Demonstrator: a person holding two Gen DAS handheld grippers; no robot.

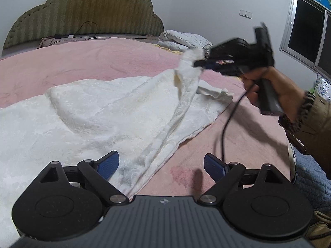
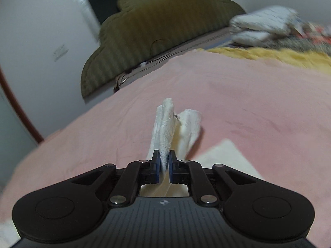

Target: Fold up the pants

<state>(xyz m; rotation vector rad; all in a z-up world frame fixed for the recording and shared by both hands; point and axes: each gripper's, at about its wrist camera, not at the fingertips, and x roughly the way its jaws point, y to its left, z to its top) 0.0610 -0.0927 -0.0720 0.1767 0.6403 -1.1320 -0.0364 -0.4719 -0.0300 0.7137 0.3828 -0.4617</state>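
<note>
Left wrist view shows me the white pants (image 1: 99,113) spread across the pink bed (image 1: 93,62), most of the cloth lying flat, with one end drawn up off the bed toward the far side from me, away from the green headboard (image 1: 86,14). My right hand-held gripper (image 1: 198,63) has that raised end pinched, and the fabric hangs from it in a taut ridge down to the rest of the pants. I judge I am holding it high so the end clears the cloth beneath and can be carried over for a fold.

My left hand-held gripper (image 1: 161,166) sits low over the near edge of the pants, its blue pads wide apart and gripping nothing; one pad is over cloth, the other over bare bed. I take it to be waiting to pin or grasp that edge.

From the right wrist, the pads are closed tight on a bunched strip of the pants (image 2: 165,128), which sticks out beyond them above the bed (image 2: 248,107).
</note>
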